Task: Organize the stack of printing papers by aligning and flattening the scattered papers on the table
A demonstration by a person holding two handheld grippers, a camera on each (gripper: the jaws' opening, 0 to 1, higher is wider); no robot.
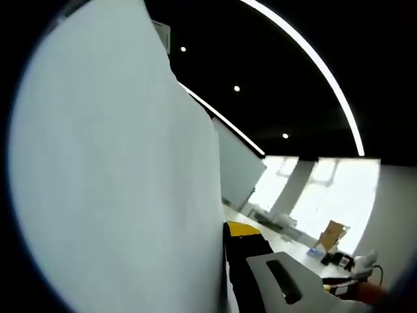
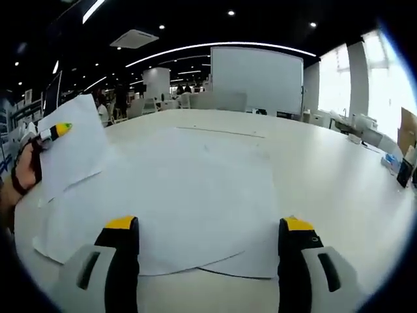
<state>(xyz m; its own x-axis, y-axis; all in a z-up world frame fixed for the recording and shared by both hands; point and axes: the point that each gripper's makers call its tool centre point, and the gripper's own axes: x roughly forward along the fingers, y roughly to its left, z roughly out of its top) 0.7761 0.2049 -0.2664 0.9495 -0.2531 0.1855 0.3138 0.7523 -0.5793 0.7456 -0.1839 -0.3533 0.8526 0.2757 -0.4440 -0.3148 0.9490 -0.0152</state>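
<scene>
In the left gripper view, a white sheet of paper (image 1: 117,176) stands very close to the camera and covers the whole left side. Its right edge runs down the middle, and just right of that edge rises one yellow-tipped black jaw of the left claw (image 1: 225,261). The other jaw is hidden behind the sheet, so the paper appears to be pinched between them, though the far side of the grip cannot be seen. Beyond the sheet lie a dark ceiling with a curved light strip (image 1: 313,62) and small spot lamps, a white partition wall (image 1: 238,166), bright windows (image 1: 326,189) at the far right, and a brown cardboard box (image 1: 331,235) on a distant surface.

In the right gripper view, the right claw (image 2: 208,251) has its two yellow-tipped jaws wide apart, holding nothing, poised over the near edge of the white counter (image 2: 332,176). Between and beyond them a loose spread of printing papers (image 2: 176,195) lies flat on the counter, sheets overlapping and out of line, corners showing at the near edge. At the far left, a hand (image 2: 23,173) holds the left claw up off the counter, its yellow tip against a raised sheet tilted above the spread's left side. A large whiteboard (image 2: 257,78) stands at the far end of the room.
</scene>
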